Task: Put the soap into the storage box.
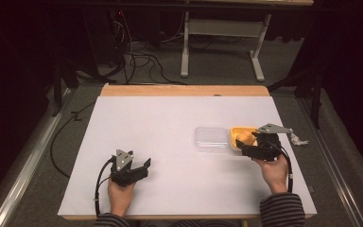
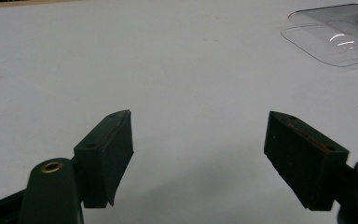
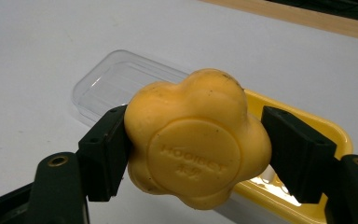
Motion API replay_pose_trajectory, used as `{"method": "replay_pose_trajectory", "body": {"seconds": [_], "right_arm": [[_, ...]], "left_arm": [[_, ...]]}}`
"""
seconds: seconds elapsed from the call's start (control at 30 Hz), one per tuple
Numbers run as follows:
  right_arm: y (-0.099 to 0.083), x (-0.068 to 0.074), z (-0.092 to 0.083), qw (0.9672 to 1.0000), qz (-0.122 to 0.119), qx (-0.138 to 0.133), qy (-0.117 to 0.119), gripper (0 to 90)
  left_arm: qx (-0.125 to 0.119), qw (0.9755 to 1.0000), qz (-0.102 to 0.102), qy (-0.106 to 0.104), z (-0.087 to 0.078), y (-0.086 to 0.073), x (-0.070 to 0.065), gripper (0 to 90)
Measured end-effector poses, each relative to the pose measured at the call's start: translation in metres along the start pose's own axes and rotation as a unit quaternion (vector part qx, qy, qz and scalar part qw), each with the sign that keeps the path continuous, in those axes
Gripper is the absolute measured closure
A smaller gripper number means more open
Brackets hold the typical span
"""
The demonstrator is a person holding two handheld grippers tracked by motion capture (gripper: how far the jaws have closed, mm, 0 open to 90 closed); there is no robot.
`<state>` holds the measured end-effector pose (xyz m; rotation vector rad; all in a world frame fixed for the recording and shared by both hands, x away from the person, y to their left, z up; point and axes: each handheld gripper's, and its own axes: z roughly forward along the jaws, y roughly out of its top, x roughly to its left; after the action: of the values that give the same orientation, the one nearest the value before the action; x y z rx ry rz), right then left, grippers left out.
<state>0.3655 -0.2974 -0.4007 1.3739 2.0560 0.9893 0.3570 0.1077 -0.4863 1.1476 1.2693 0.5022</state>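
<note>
High view: right gripper [image 1: 255, 143] over yellow tray [image 1: 238, 133], clear lid [image 1: 211, 138] just left of tray. Left gripper view: left gripper [image 2: 199, 140] apart, idle. Right gripper view: clamped on yellow soap [image 3: 197, 137] above tray; rounded lobes, likely to slip.

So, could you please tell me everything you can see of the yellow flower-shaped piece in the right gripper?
The flower-shaped piece is matte orange-yellow and looks like soap or soft rubber. It has rounded lobes around a raised round disc stamped with faint lettering, plus a few dark specks. The right gripper clamps it from both sides. It is held above the yellow tray, beside the clear lid; whether it touches the tray cannot be told.
</note>
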Motion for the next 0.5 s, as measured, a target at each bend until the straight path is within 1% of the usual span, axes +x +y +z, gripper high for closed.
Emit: {"method": "replay_pose_trajectory", "body": {"seconds": [0.13,0.2,0.33,0.5], "right_arm": [[0.001,-0.002,0.005,0.9999,-0.005,0.008,-0.002,28.1],[0.002,-0.006,0.008,0.9999,-0.004,0.013,-0.002,28.1],[0.004,-0.012,0.014,0.9998,-0.009,0.019,-0.006,28.1],[0.005,-0.017,0.017,0.9997,0.000,0.023,-0.004,28.1]], "left_arm": [[-0.001,1.0000,0.000,0.000,0.000,0.000,0.000,24.2],[0.001,1.0000,0.004,-0.003,0.000,0.000,0.000,24.2],[0.001,1.0000,0.005,-0.002,-0.001,-0.001,0.000,24.1],[0.002,1.0000,0.000,0.000,0.000,0.000,0.000,24.1]]}}
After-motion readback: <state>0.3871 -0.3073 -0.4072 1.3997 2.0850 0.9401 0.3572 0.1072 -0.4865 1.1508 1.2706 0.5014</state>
